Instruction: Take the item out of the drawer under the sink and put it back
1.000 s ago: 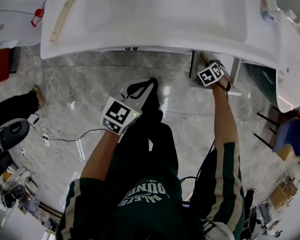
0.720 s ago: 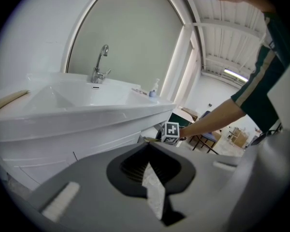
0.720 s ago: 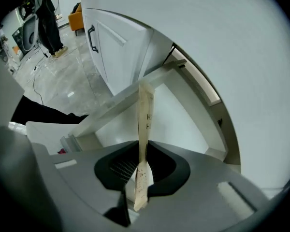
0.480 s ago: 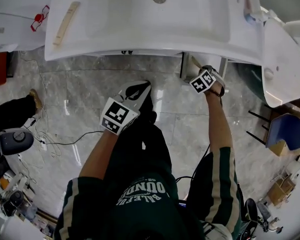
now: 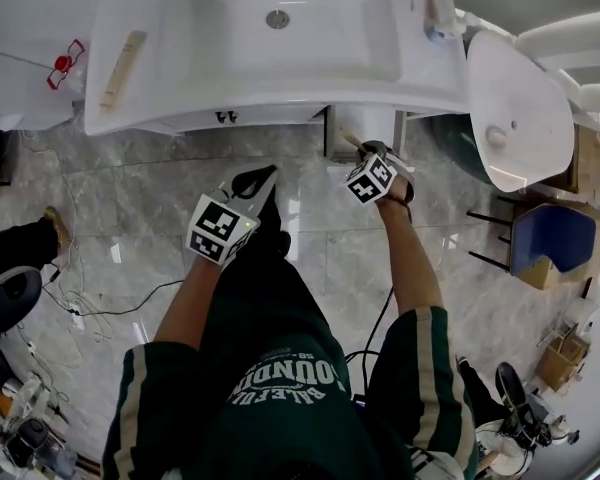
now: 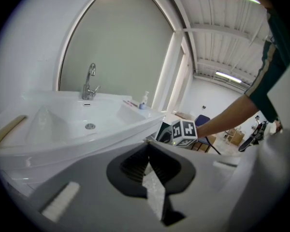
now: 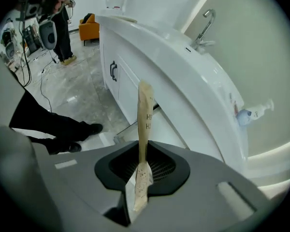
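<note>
While the head view mostly shows the tops of the marker cubes, the two gripper views fill in the rest. Starting at 10 o'clock in the head view, there's a wooden strip (image 5: 123,55) lying on the sink (image 5: 180,98) counter. The left gripper view catches it too, but from low down at its 9 o'clock. The left gripper (image 5: 270,172) sits at 9 o'clock from the middle, over the marble floor (image 5: 130,198). Its own view shows the fingers together with nothing in them, which you can't really tell from above. That view also has the faucet (image 6: 89,81) at 11 o'clock, and the head camera misses that completely. The right gripper (image 5: 365,148) is at 1 o'clock, just in front of a white box sticking out from under the sink, which looks like the pulled-out drawer (image 5: 365,123). From above, the item is only a thin tan sliver. The right gripper view shows it properly: a flat paper-wrapped stick (image 7: 145,115) standing upright, with the fingers clamped on its lower end and some print on the wrapper. So it's out of the drawer and held up in front of the cabinet. That view also has a black cabinet handle (image 7: 113,70) at 11 o'clock and a soap bottle (image 7: 255,112) at 3 o'clock. Way out at 2 o'clock, the head view alone shows a round white basin (image 5: 520,108).
</note>
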`<move>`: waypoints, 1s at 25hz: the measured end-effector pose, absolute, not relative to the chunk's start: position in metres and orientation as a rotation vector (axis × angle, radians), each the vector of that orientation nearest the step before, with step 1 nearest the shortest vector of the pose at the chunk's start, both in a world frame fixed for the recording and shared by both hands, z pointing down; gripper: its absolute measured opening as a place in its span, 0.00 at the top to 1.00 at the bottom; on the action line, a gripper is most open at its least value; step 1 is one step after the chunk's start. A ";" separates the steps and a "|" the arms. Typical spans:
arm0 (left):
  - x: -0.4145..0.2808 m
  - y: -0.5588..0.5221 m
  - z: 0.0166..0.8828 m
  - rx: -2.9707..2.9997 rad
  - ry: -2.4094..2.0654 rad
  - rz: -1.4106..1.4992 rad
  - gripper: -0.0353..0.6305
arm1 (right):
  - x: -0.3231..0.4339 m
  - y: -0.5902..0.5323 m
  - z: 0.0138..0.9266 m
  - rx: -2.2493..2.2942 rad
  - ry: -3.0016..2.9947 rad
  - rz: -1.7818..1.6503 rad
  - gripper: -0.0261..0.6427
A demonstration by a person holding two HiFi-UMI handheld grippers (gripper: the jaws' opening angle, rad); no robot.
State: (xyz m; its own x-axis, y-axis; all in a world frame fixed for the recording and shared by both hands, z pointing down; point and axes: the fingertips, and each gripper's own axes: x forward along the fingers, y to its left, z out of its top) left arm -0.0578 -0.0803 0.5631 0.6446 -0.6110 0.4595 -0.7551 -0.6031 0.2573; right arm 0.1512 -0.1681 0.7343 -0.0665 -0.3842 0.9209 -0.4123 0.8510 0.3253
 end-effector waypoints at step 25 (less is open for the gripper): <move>-0.068 -0.105 0.392 2.648 -1.268 0.302 0.87 | 0.096 -0.150 0.426 1.107 -2.276 0.140 0.89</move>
State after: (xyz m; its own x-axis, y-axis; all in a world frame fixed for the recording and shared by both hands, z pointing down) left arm -0.0683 -0.1047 0.3920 0.6133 -0.7447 0.2633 -0.7834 -0.6160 0.0824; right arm 0.0955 -0.1502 0.4263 -0.4742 -0.6830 0.5556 -0.7458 0.6470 0.1587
